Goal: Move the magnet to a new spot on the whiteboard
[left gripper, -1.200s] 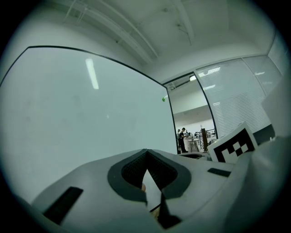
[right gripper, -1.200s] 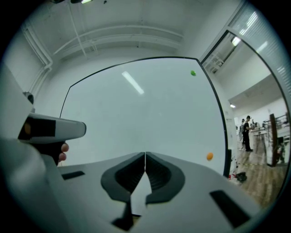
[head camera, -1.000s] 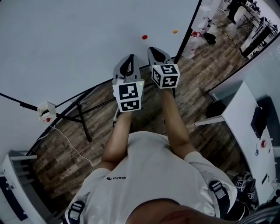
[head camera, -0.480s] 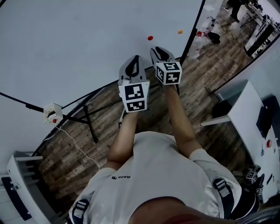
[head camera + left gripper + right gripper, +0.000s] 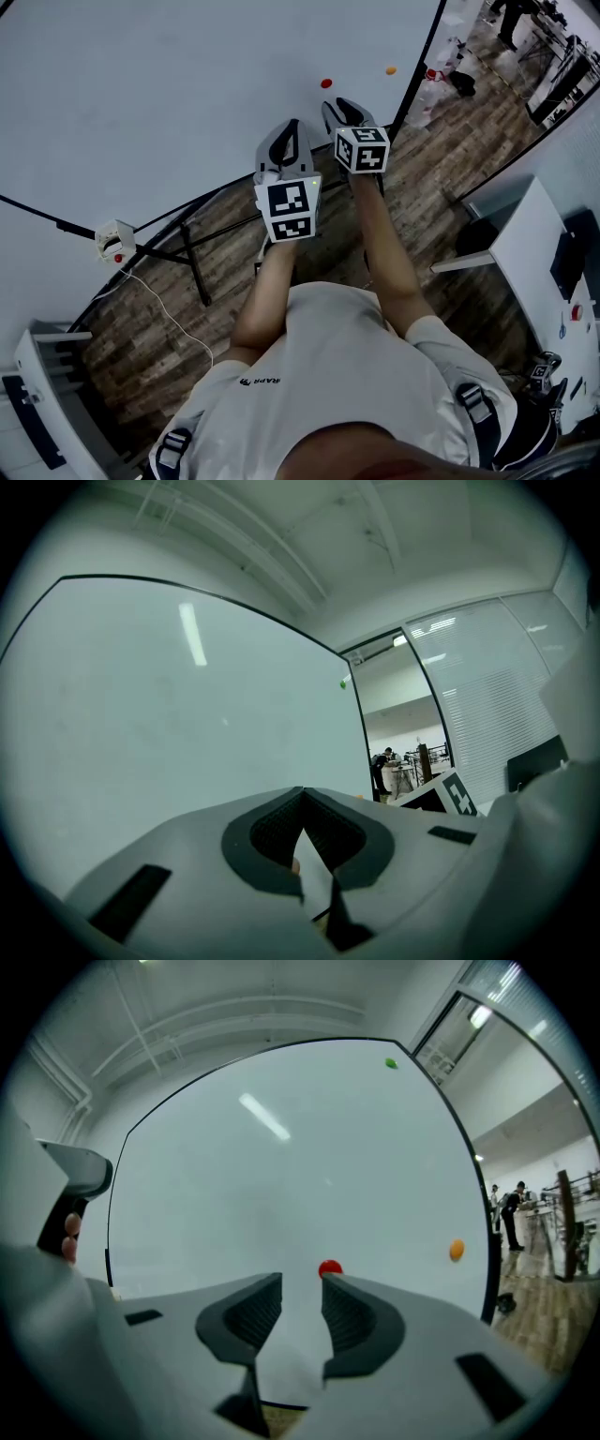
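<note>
A small red magnet (image 5: 326, 83) (image 5: 329, 1267) sticks to the whiteboard (image 5: 169, 84), just beyond my right gripper (image 5: 339, 103) (image 5: 301, 1283). That gripper points at the board and its jaws are opening, with nothing between them; the red magnet sits just past the right fingertip. An orange magnet (image 5: 391, 69) (image 5: 456, 1251) sits further right near the board's black frame, and a green magnet (image 5: 391, 1063) is high up. My left gripper (image 5: 284, 131) (image 5: 303, 803) hangs beside the right one, its jaws closed together and empty.
The whiteboard's black stand legs (image 5: 187, 253) and a white cable (image 5: 159, 319) lie on the wood floor below. A white desk (image 5: 539, 272) stands to the right. A person (image 5: 513, 1213) is far off past the board's right edge.
The right gripper's jaws have parted and it has edged closer to the red magnet. The view shifted slightly; the left gripper stays beside it, still closed.
</note>
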